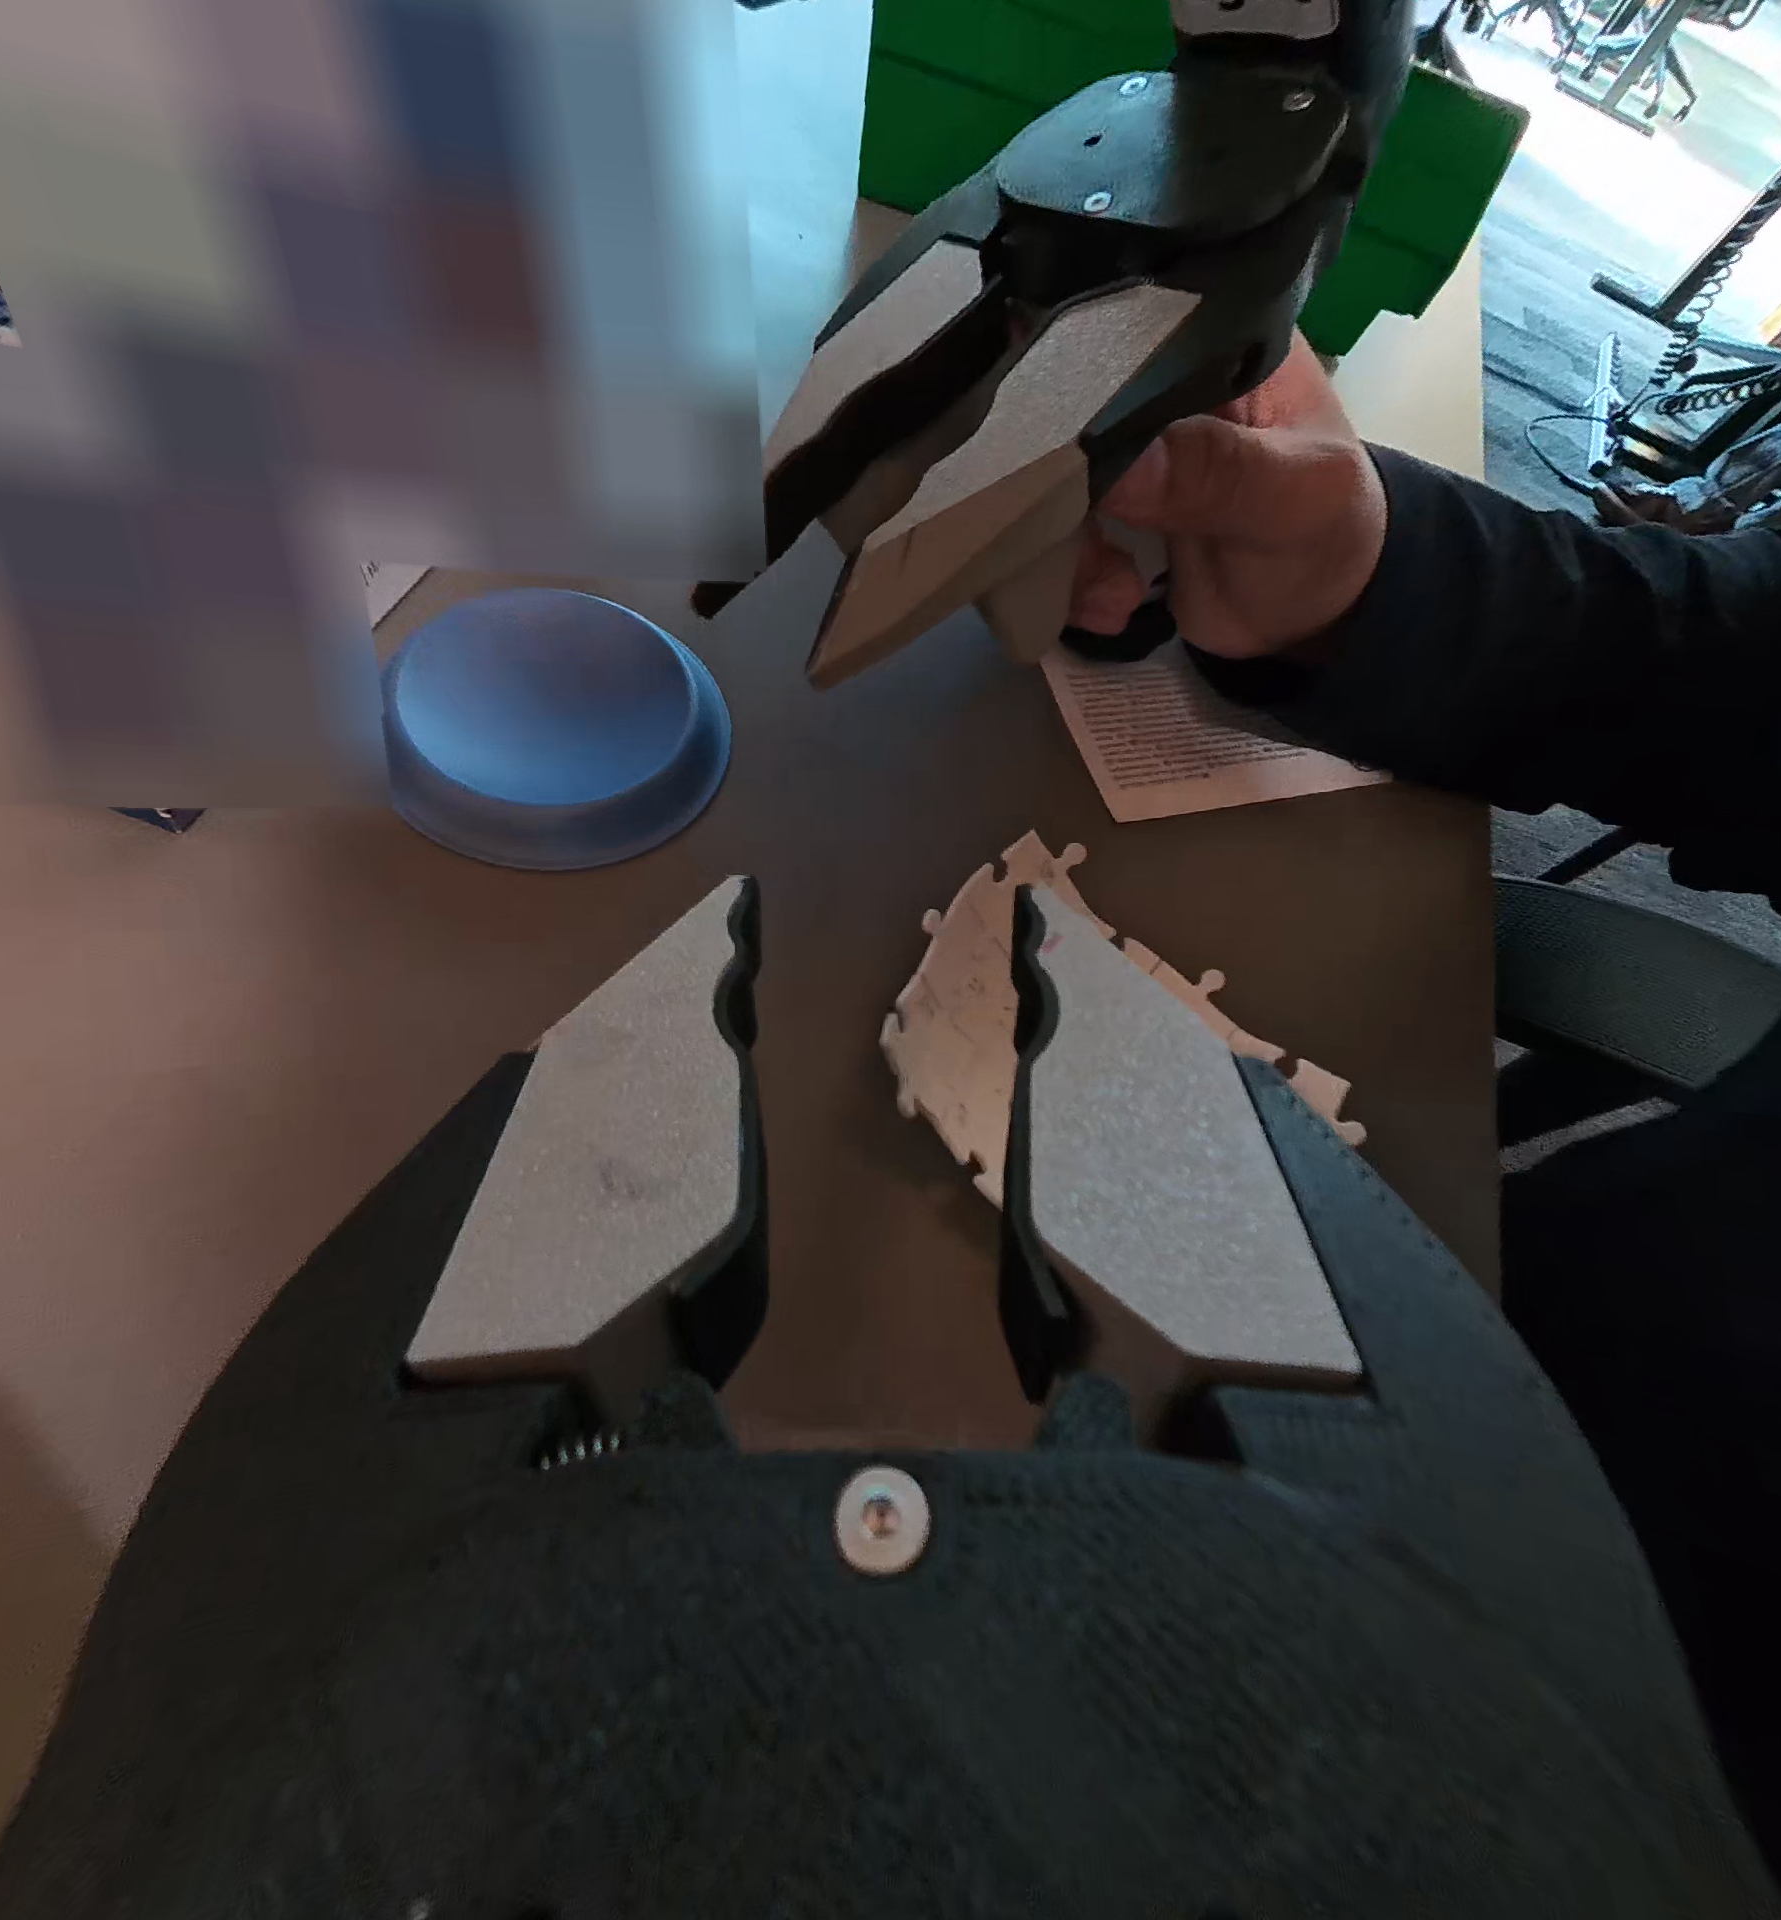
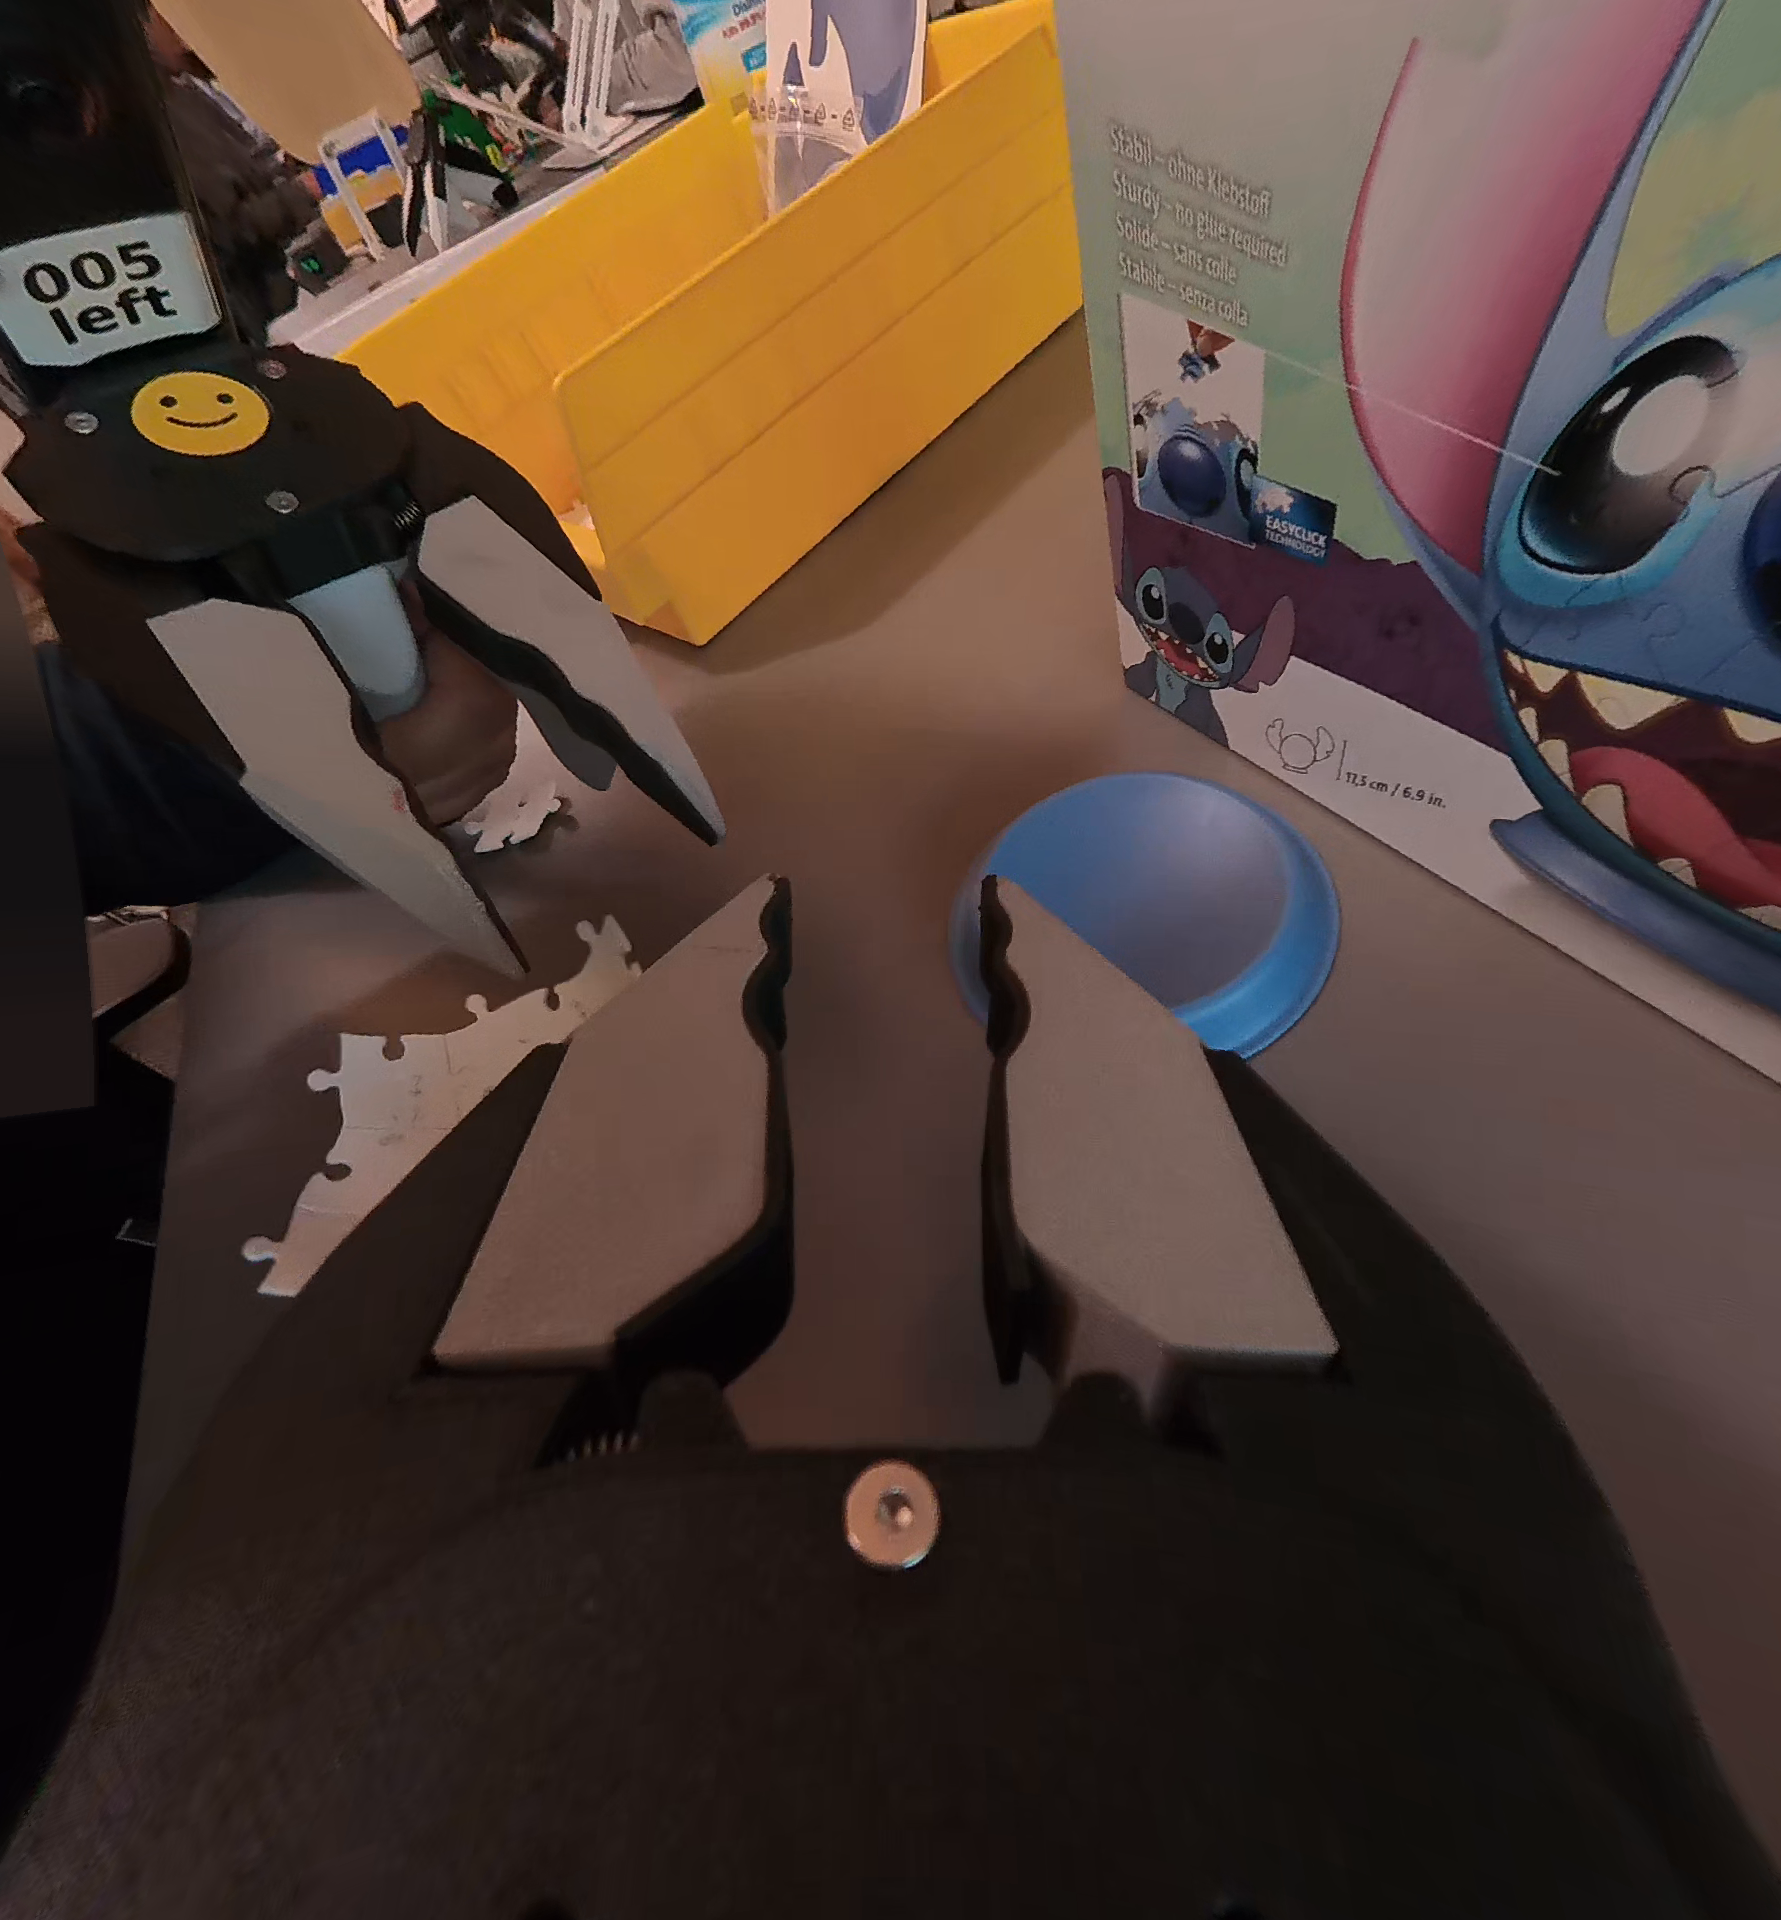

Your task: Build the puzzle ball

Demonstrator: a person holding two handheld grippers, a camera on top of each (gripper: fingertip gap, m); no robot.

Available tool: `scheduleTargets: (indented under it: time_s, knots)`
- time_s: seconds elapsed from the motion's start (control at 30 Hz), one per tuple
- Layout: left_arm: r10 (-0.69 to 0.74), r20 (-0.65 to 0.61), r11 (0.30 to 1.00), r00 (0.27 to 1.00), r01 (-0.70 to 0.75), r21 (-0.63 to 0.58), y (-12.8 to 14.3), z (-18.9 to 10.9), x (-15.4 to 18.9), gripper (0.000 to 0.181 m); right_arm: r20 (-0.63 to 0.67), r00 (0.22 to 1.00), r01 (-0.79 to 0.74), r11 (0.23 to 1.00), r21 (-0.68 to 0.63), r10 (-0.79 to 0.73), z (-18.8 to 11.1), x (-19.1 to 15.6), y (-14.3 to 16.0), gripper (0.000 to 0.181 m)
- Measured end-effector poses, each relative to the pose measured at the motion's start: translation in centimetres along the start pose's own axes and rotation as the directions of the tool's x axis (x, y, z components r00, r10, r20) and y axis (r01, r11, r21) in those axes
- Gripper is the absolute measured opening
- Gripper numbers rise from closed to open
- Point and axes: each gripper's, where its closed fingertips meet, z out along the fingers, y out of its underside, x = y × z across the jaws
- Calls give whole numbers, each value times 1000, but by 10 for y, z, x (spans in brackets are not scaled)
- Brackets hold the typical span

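Note:
A curved section of joined white puzzle pieces (image 1: 953, 1023) lies on the brown table, blank side up, partly hidden behind my left gripper's right finger. My left gripper (image 1: 886, 904) is open and empty just above and left of it. In the right wrist view the same section (image 2: 398, 1101) lies at the lower left, under the left gripper (image 2: 611, 899). A small loose white piece (image 2: 512, 821) lies farther back. A round blue stand (image 1: 553, 727) (image 2: 1177, 904) sits on the table. My right gripper (image 2: 884, 894) is open and empty, its tips beside the stand; it also shows in the left wrist view (image 1: 798, 613).
The printed puzzle box (image 2: 1437, 468) stands upright at the right behind the stand. A yellow bin (image 2: 761, 364) sits at the back. A green bin (image 1: 969, 104) and a printed paper sheet (image 1: 1177, 738) lie on the far side. A hand (image 1: 1250, 520) grips the right gripper.

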Motion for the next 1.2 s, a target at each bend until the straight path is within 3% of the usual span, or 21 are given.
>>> scheduleTargets:
  time_s: [0.4,0.63,0.9,1.2]
  knots:
    - [81,-20,996,997,-80,29,-13,-10,21,48,-87,996,15,996,90,-7,-8,17,-17,31]
    - [86,-30,996,996,-86,-10,-3,-3,23,48,-86,996,32,997,71,-26,-6,16,-11,32]
    - [-17,-122,999,992,21,28,-8,-6,33,47,-53,994,102,993,51,-100,-2,5,-7,32]
    - [-20,-84,999,996,22,26,-4,-4,26,47,-128,987,106,994,30,-101,-6,8,-7,31]
